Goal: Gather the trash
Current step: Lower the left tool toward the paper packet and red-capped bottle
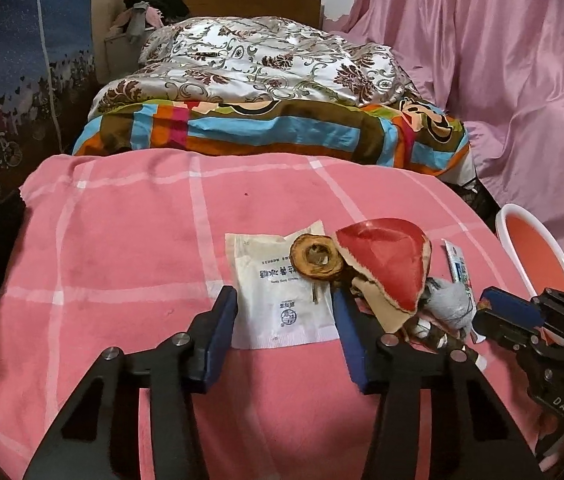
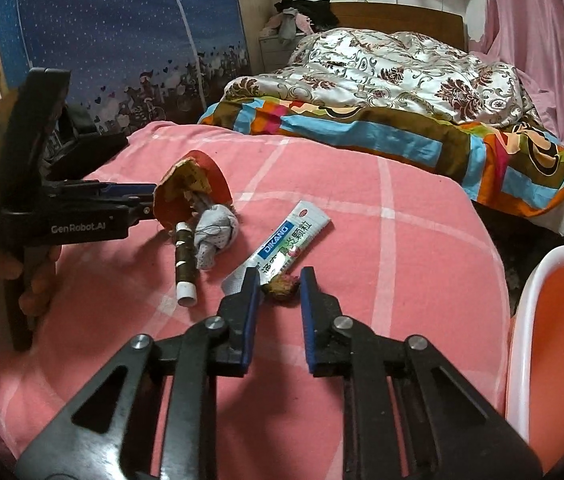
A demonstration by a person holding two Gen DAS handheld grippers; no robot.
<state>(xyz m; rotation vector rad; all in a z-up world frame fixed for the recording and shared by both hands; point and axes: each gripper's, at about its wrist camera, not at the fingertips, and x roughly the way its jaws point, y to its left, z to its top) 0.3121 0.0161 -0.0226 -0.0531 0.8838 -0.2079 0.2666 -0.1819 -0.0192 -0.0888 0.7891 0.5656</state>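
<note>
A small brown crumpled scrap (image 2: 282, 291), light and crushable, lies low-centre on the pink blanket (image 2: 402, 264), bracketed but seemingly untouched by the right gripper (image 2: 280, 276); the left gripper (image 1: 286, 308), unclenched, straddles a thin, limp white sachet (image 1: 282, 292), best pinched across an edge.

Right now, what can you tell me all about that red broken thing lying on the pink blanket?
The red peel looks like a torn piece of fruit rind, maybe pomegranate: shiny red outside, pale tan and spotty inside. It is curved like a little dome and rests tipped on the pink checked blanket. A brown dried ring sits against its left edge, and a grey cloth scrap and a thread spool lie beside it. One finger of the left hand-held gripper stands right next to it.
</note>
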